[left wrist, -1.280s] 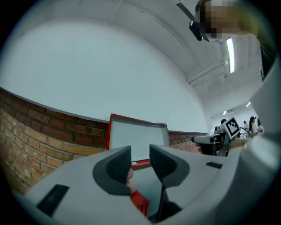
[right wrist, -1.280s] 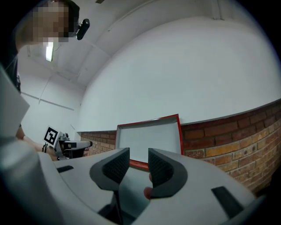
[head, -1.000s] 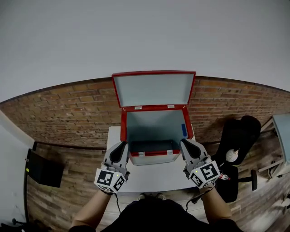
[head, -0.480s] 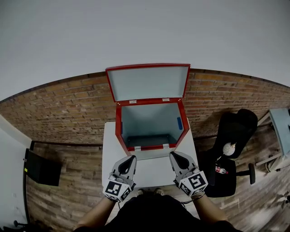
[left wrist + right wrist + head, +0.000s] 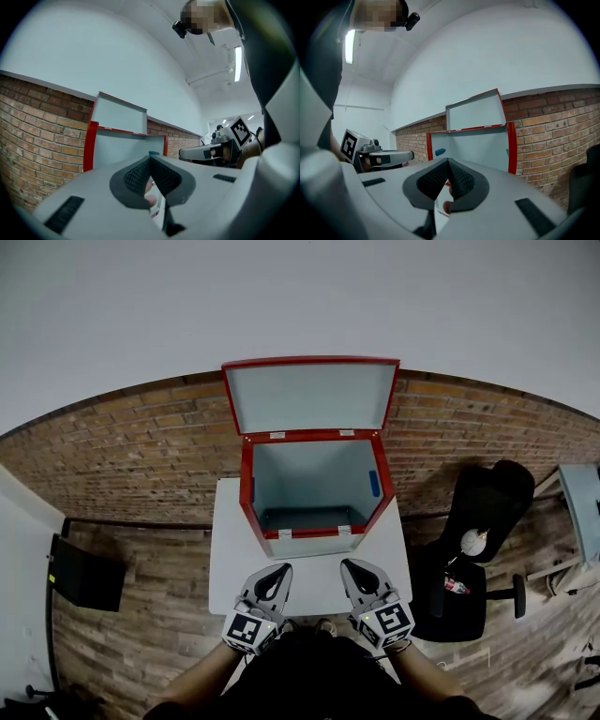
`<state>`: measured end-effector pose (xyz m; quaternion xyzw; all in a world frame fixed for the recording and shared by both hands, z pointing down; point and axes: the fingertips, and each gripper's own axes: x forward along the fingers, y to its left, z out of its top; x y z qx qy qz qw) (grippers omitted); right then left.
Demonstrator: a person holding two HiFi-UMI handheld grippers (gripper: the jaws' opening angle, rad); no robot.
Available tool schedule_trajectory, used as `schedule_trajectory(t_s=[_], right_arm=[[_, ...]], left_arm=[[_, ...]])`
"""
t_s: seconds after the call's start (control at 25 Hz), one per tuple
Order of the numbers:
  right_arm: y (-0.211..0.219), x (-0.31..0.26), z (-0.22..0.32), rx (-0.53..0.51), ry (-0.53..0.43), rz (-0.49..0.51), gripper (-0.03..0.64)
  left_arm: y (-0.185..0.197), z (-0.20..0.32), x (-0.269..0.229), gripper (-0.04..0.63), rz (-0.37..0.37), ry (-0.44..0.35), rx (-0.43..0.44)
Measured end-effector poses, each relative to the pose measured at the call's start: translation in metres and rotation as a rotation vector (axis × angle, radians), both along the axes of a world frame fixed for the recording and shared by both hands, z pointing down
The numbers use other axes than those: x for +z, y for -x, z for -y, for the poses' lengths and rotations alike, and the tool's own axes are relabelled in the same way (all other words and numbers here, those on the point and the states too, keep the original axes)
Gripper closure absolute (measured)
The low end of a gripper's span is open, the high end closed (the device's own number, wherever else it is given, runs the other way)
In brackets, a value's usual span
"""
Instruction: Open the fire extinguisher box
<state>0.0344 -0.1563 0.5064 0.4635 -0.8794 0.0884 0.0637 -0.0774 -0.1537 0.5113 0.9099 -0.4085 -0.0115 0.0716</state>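
Observation:
The red fire extinguisher box (image 5: 314, 488) stands on a white table (image 5: 234, 559) against a brick wall, its pale inside showing. Its lid (image 5: 311, 395) is swung up and back. In the head view my left gripper (image 5: 279, 570) and right gripper (image 5: 349, 565) hover side by side near the table's front edge, short of the box and apart from it. Both are shut with nothing between the jaws. The left gripper view shows its own shut tips (image 5: 150, 161) before the box (image 5: 122, 150). The right gripper view shows its own tips (image 5: 448, 163) before the box (image 5: 473, 145).
A black office chair (image 5: 478, 549) with small items on its seat stands right of the table. A dark flat panel (image 5: 84, 576) leans at the left on the wooden floor. The brick wall (image 5: 141, 456) runs behind the box.
Both grippers have drawn back from the box's front corners toward the table's front edge and come closer together. The lid has stayed up.

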Motion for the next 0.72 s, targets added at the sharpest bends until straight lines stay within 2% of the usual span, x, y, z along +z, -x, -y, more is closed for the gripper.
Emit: schedule_trajectory(t_s=[0.28,0.72], right_arm=[[0.0049,0.0090,-0.0005,-0.009,-0.023,-0.002,0.598],[-0.0007,0.0075,0.0032,-0.012,-0.038,-0.019,0.598]], left_arm=[[-0.0054,-0.0057,0.0045,0.572,0.011,0.003,0.010],[-0.0008,-0.0002,0.0024,0.572,0.038,0.003,-0.021]])
